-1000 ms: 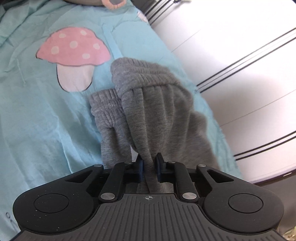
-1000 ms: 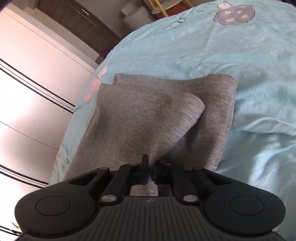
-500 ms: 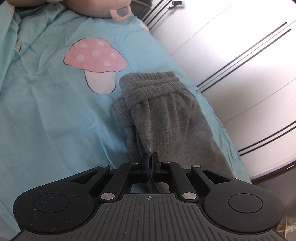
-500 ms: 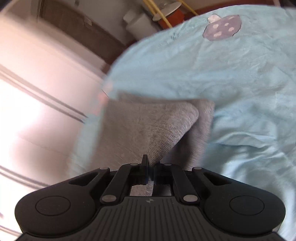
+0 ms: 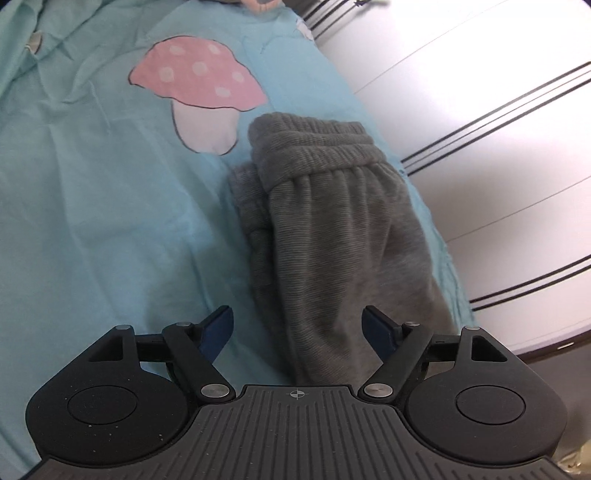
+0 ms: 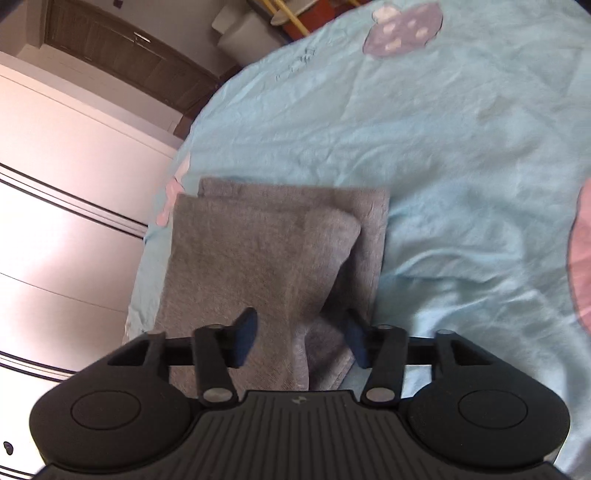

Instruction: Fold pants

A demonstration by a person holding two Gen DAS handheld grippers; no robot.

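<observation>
Left wrist view first: the left gripper (image 5: 297, 328) has its jaws spread wide, nothing pinched between them, one blue pad at 9 o'clock of the frame's lower centre and the other at 3. Between and beyond them lie the grey pants (image 5: 332, 236), folded over on the light blue bedsheet (image 5: 110, 229). Their long axis runs from 6 o'clock up toward 12, leaning slightly left at the top. The ribbed waistband (image 5: 314, 151) is the far end, bunched in a thick roll and pointing away from the gripper toward 12. A second layer of grey cloth peeks out along the left edge, at about 9 o'clock of the bundle. Just past the waistband, toward 11 o'clock, a pink mushroom print (image 5: 199, 92) sits on the sheet, near the cloth but not covered by it. A white wardrobe (image 5: 498, 122) with dark lines fills the 2 to 3 o'clock side, close to the pants' right edge.

Over to the right wrist view: the right gripper (image 6: 301, 338) is parted too, moderately wide, and holds nothing, though the pants (image 6: 266, 258) pass under and between its pads. Here the long axis again runs 6 to 12, the far edge squared off, lower layers showing beyond the top one at 12 o'clock. A rounded fold corner points toward 2 o'clock. The pants lie near the bed's left edge; the white wardrobe (image 6: 66, 206) stands at 9 o'clock. A purple mushroom print (image 6: 402, 29) sits far off at 1 o'clock, well apart from the pants.
</observation>
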